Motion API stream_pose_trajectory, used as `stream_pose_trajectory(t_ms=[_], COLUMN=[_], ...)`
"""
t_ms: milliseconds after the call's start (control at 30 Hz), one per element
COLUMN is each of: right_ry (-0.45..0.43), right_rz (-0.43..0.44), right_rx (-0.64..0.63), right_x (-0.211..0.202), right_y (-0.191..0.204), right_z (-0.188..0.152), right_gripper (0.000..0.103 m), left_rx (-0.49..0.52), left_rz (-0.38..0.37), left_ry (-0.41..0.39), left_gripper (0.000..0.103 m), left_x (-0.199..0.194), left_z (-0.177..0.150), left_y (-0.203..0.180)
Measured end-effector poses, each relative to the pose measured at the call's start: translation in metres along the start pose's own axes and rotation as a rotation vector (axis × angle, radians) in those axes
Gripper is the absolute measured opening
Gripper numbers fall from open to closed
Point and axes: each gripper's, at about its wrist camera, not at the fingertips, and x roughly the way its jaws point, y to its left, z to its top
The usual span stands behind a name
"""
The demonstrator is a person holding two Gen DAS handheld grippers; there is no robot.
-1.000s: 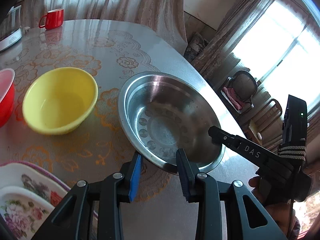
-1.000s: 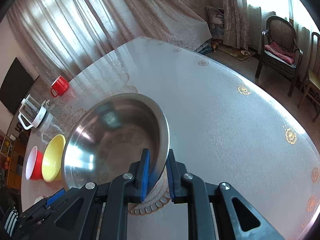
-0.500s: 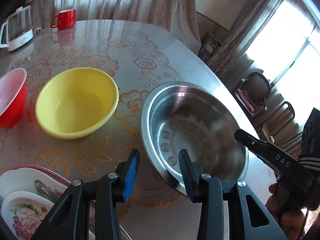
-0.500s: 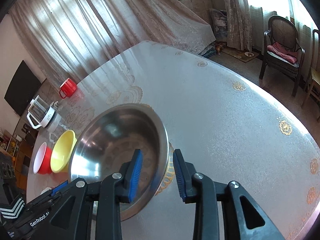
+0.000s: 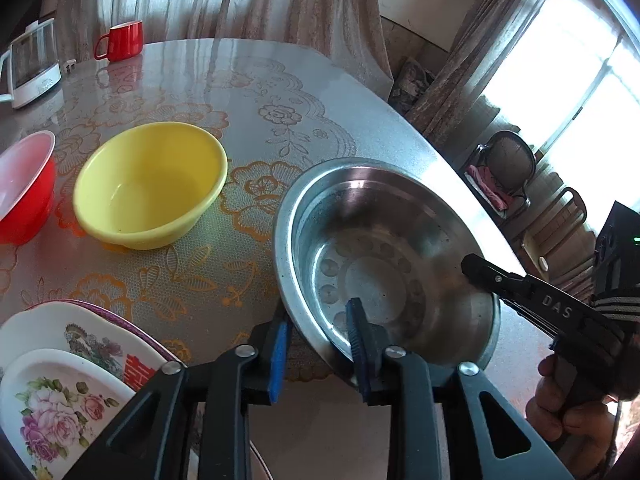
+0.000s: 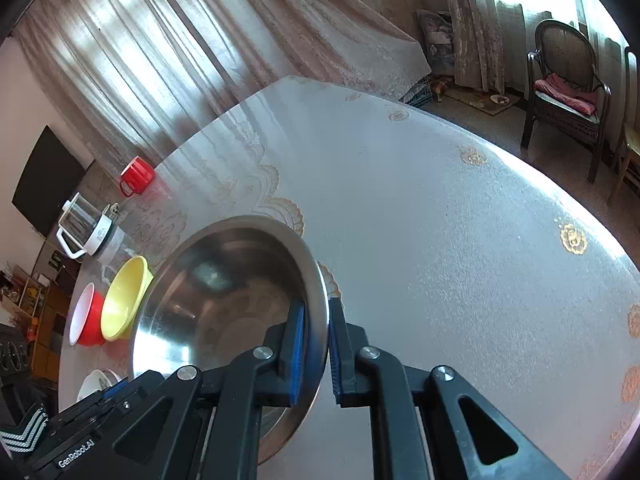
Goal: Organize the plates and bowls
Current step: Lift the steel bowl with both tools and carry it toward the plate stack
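Note:
A steel bowl [image 5: 384, 256] sits on the table, also in the right wrist view [image 6: 224, 292]. My left gripper [image 5: 318, 354] straddles its near rim, jaws apart on either side, not clamped. My right gripper [image 6: 316, 350] straddles the bowl's right rim with a small gap each side; it also shows in the left wrist view [image 5: 480, 268]. A yellow bowl [image 5: 150, 184] and a red bowl [image 5: 24, 188] stand to the left. Stacked floral plates [image 5: 68, 384] lie at the near left.
A red mug [image 5: 122, 40] and a glass kettle [image 5: 32, 64] stand at the far left of the table [image 6: 440, 220]. The table's right edge is close behind the steel bowl. Chairs [image 6: 568, 80] stand on the floor beyond.
My right gripper let go of the steel bowl's rim and now sits narrowly around it. My left gripper moved forward until its jaws straddle the bowl's near rim.

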Motion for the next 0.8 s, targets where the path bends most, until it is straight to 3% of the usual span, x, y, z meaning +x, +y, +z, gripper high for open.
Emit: stream_pose_trajectory(t_ms=[100,167,300,600,700,800], right_ry=[0.006,0.007,0.022,0.034,0.04,0.033], right_rz=[0.023,0.028,0.032,0.011,0.028,0.044], right_rx=[0.013,0.026,0.033,0.026,0.025,0.033], right_x=[0.0,0.004,0.012,-0.014,-0.021,-0.022], right_y=[-0.003,-0.004,-0.004,-0.005,-0.01,-0.013], right_z=[-0.001,0.0,-0.004,-0.033,-0.039,-0.039], right_gripper=[0.013,0.013,0.011,0.011,0.012,0.013], left_rx=[-0.007,0.006,0.016,0.059,0.087,0.112], left_rz=[0.014,0.006,0.007,0.028,0.058,0.037], left_ry=[-0.012,-0.005,-0.01,-0.002,-0.006,0.002], left_gripper=[0.039,0.022,0.022,0.022,0.028,0.028], left_x=[0.005,0.008,0.003,-0.008,-0.004,-0.004], left_z=[0.004,0.004,-0.003,-0.027,-0.029,-0.031], left_y=[0.0,-0.002,-0.005,-0.011,-0.018,-0.021])
